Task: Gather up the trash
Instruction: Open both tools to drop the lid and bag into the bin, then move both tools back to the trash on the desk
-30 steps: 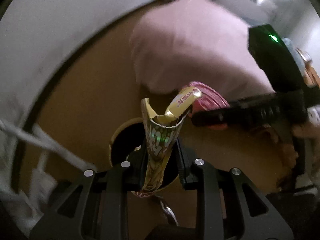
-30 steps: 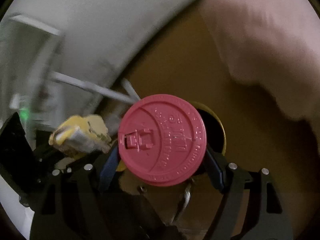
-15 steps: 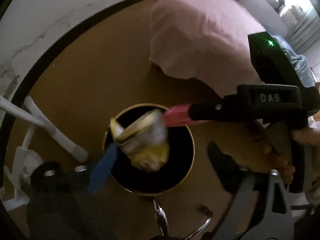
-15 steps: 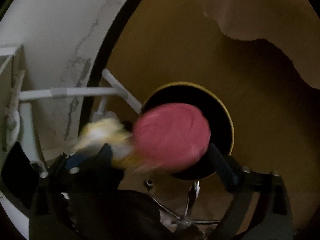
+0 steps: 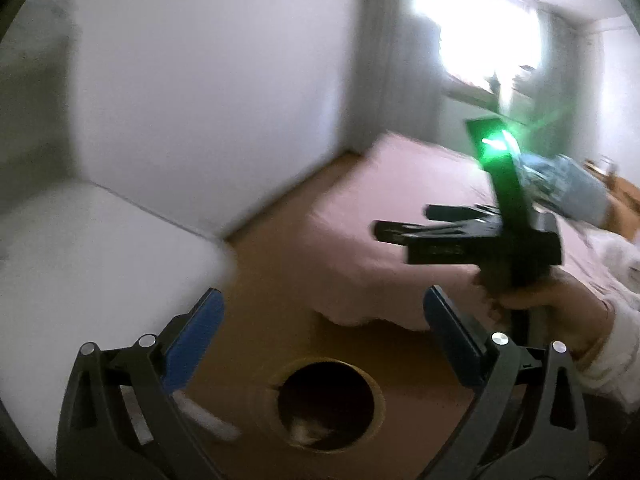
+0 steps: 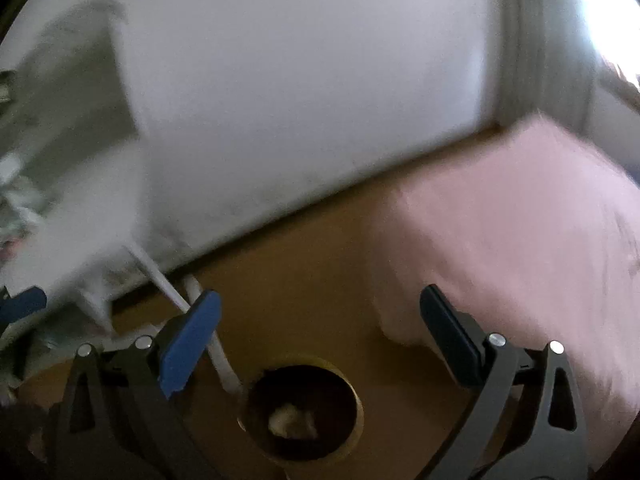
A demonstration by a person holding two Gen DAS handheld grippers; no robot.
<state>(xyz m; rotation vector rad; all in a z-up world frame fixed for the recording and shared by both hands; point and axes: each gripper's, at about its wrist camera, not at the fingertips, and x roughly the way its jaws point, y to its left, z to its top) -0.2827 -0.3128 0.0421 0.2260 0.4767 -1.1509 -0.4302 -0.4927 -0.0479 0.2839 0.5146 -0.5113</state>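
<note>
A round gold-rimmed bin point(image 5: 326, 404) stands on the brown floor, also in the right wrist view point(image 6: 301, 412). Pale crumpled trash point(image 6: 291, 421) lies at its bottom, dimly visible in the left wrist view point(image 5: 308, 432). My left gripper point(image 5: 322, 326) is open and empty, above and behind the bin. My right gripper point(image 6: 318, 326) is open and empty above the bin. The right gripper also shows in the left wrist view point(image 5: 400, 224), raised at the right and held by a hand. The red lid and the yellow wrapper cannot be made out in the dark bin.
A pink-covered bed point(image 6: 520, 232) fills the right side, close to the bin. White wall point(image 6: 300, 80) runs behind. A white rack with thin legs point(image 6: 160, 276) stands left of the bin. A bright window point(image 5: 480, 32) is far right.
Both grippers opened and dropped the yellow wrapper and the red lid into the bin. Both then lifted up and tilted away, so the bin now sits low in each view.
</note>
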